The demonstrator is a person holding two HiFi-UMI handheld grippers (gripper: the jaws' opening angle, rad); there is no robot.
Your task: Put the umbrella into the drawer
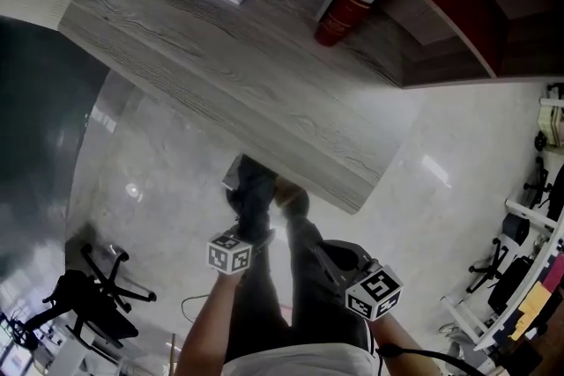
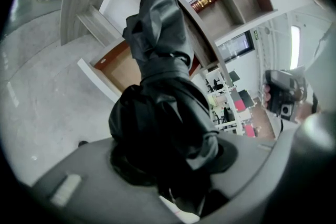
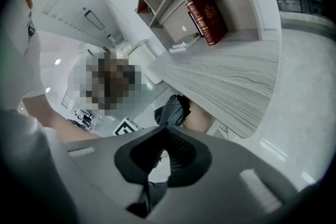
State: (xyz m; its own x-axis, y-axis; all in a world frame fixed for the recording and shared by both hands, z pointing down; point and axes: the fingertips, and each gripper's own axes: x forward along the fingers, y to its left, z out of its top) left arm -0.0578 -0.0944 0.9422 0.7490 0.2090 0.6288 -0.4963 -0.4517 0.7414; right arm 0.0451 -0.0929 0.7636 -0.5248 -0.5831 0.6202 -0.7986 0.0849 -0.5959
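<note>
Head view: the left tool [image 1: 249, 233] grips the folded black umbrella [image 1: 251, 189] and holds it just off the near edge of the grey wooden worktop [image 1: 264, 92], close to its near right corner. The right tool [image 1: 333, 258] hangs beside it, lower and to the right, apart from the umbrella. Left gripper view: the left tool [image 2: 168, 161] is clamped around the bundled umbrella [image 2: 157, 76], whose free end points up towards what looks like an open drawer [image 2: 126, 68] with a brown inside, under the worktop edge. Right gripper view: the right tool [image 3: 167, 136] is narrow, its 2 jaws meeting at the tips with nothing between them; the umbrella [image 3: 173, 109] shows beyond, below the worktop [image 3: 236, 81] edge. The step in hand seems to be the carry to the drawer. The next move calls for lining the umbrella's length up with the opening, lowering it inside, then letting go.
</note>
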